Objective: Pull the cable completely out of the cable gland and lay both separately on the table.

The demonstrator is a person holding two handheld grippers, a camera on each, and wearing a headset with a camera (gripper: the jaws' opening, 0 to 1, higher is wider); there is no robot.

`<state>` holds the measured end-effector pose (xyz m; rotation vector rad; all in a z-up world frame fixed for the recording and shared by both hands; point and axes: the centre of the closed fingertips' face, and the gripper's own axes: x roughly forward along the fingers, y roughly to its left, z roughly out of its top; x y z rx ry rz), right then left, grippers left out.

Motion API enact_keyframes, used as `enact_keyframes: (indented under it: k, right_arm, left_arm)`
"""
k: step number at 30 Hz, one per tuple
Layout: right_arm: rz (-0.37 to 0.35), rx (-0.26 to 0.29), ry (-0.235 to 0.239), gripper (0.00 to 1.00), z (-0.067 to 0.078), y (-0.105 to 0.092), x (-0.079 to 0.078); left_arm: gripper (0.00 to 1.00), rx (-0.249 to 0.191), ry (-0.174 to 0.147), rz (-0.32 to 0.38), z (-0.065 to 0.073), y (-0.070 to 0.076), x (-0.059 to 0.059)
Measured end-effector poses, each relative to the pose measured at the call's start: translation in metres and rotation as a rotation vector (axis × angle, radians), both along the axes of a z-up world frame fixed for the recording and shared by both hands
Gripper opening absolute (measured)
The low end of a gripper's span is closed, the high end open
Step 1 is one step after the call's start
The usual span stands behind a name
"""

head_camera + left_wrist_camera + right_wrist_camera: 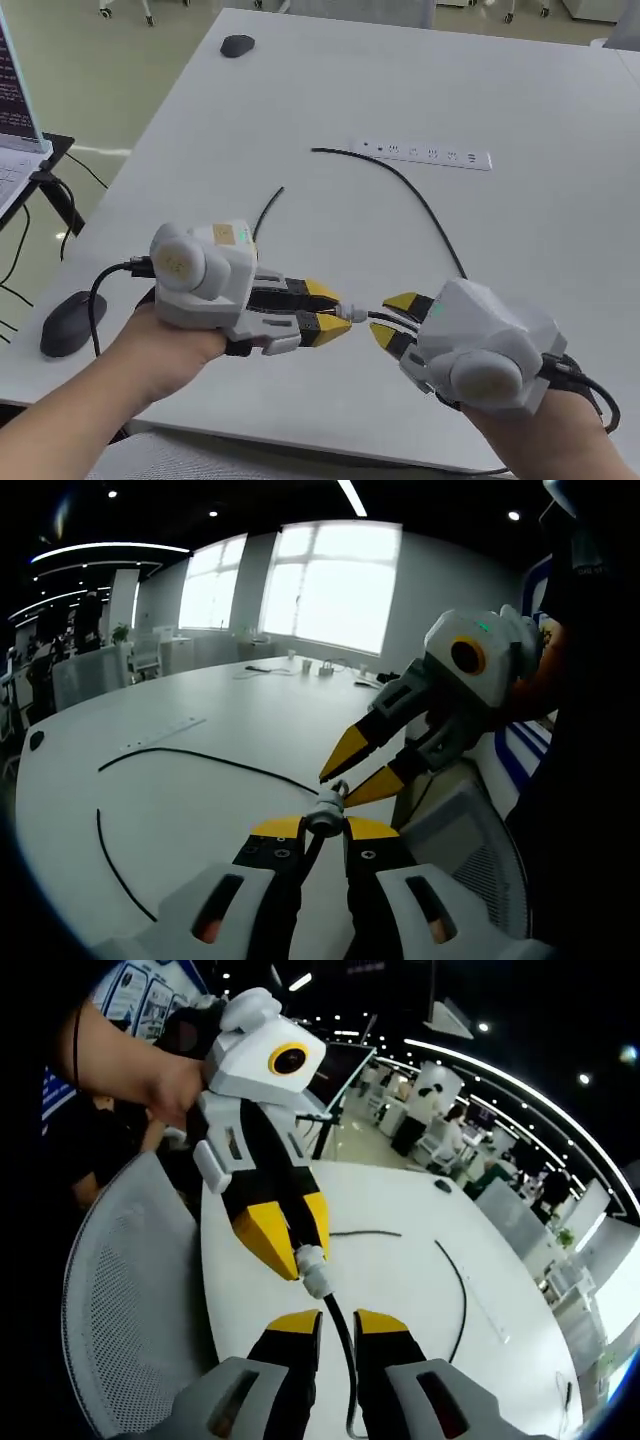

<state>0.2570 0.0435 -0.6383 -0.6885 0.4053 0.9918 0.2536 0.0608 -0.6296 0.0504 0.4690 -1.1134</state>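
Left gripper (340, 312) clamps white cable gland (355, 314) between jaw tips, above near edge of table (540, 120). Right gripper (390, 318) faces it tip to tip, jaws pinched on black cable (420, 205) just behind gland. Cable not yet out of gland; rest trails beyond right jaws across table.

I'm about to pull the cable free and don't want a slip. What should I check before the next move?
1. Left hand-held gripper shut on the cable gland: ok.
2. Right hand-held gripper shut on the cable close to the gland: ok.
3. Cable fully out of the gland: not ok, it runs into it.
4. Bare table ahead for laying both parts down: ok.
5. Trailing cable apart from the power strip: cannot tell, it passes close by.
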Motion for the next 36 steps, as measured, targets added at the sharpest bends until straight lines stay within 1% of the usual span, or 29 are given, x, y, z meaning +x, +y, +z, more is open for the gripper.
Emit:
enact_keyframes:
  k: [3, 5, 6, 8, 14, 21, 27, 32, 36]
  right_arm:
    - [0.011, -0.002, -0.016, 0.06, 0.002, 0.003, 0.0]
    - [0.02, -0.021, -0.024, 0.05, 0.0, 0.003, 0.0]
    - [0.023, -0.021, -0.03, 0.04, 0.0, 0.003, 0.0]
    - [0.028, -0.018, -0.024, 0.02, 0.0, 0.004, -0.001]
    - [0.03, -0.025, -0.029, 0.01, -0.002, 0.002, -0.001]
    - [0.014, -0.007, -0.012, 0.01, -0.003, 0.001, 0.0]
    - [-0.003, -0.002, 0.0, 0.01, -0.006, 0.0, 0.002]
    - [-0.04, 0.004, 0.019, 0.0, -0.008, -0.006, 0.007]
    - [-0.085, 0.009, 0.041, 0.0, -0.013, -0.016, 0.013]
  left_arm:
    - [0.15, 0.006, 0.0, -0.002, -0.002, -0.001, 0.0]
    - [0.15, 0.01, -0.001, -0.003, -0.003, -0.002, 0.0]
    - [0.15, 0.009, 0.0, -0.003, -0.003, -0.002, 0.0]
    - [0.15, 0.006, -0.001, -0.001, -0.002, -0.002, 0.0]
    - [0.15, 0.01, 0.001, -0.001, -0.003, -0.002, -0.001]
    - [0.15, 0.0, 0.003, 0.001, -0.004, -0.003, -0.001]
    - [0.15, 0.007, -0.003, -0.001, -0.005, -0.003, -0.001]
    - [0.15, 0.006, -0.004, 0.006, -0.004, 0.0, 0.001]
    - [0.15, -0.002, -0.003, 0.013, -0.002, 0.002, 0.002]
